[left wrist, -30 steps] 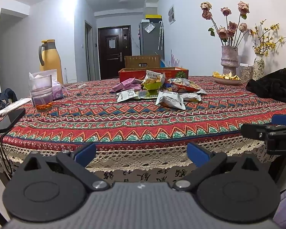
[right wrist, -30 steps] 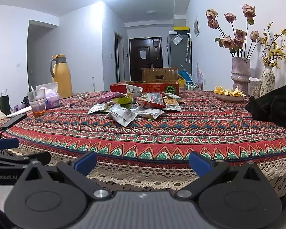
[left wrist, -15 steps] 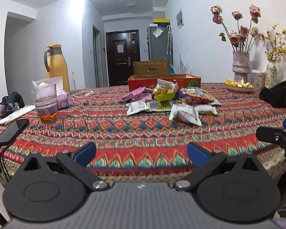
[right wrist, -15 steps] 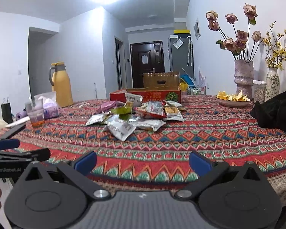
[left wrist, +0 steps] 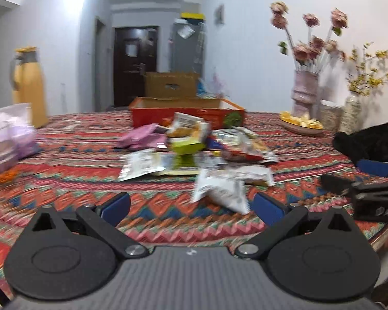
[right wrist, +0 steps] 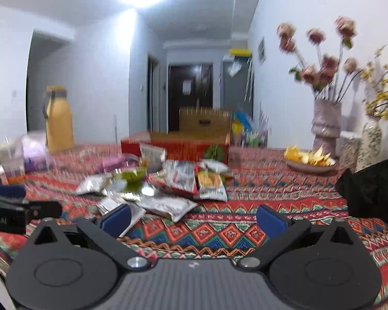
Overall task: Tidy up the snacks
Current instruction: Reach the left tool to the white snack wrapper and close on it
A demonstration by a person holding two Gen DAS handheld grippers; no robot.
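Left gripper [left wrist: 191, 202] spread wide, right gripper [right wrist: 194, 215] spread wide, snack packets [left wrist: 194, 152] heaped before red box [left wrist: 187, 115]

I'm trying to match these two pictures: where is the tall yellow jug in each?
Left wrist view: tall yellow thermos jug at far left, behind the table.
Right wrist view: same jug left of centre.
Shared landmark: the red cardboard box behind the snack packets.
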